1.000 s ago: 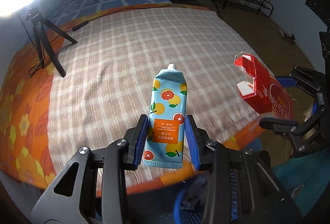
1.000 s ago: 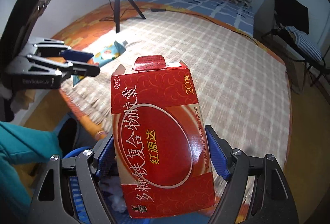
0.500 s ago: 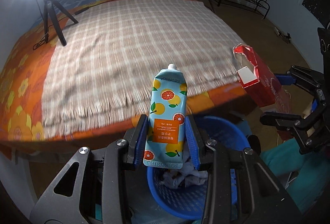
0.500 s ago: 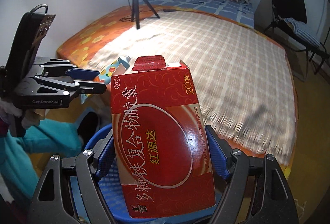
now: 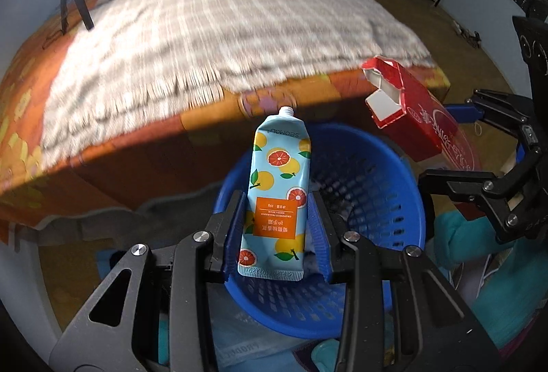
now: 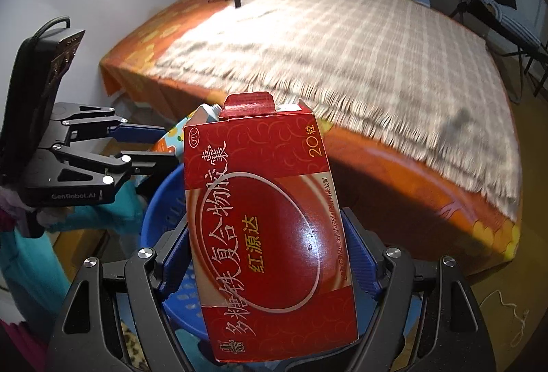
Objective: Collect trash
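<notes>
Trash basket, blue and perforated, stands on the floor beside the bed, directly below both held items. The left gripper is clamped on the hand-cream tube, long axis along the fingers, nozzle pointing away over the basket's mouth. The right gripper is closed wide on the red medicine box, open flap end forward, above the basket's rim. The left appears more centred, so a release there likely lands inside.
</notes>
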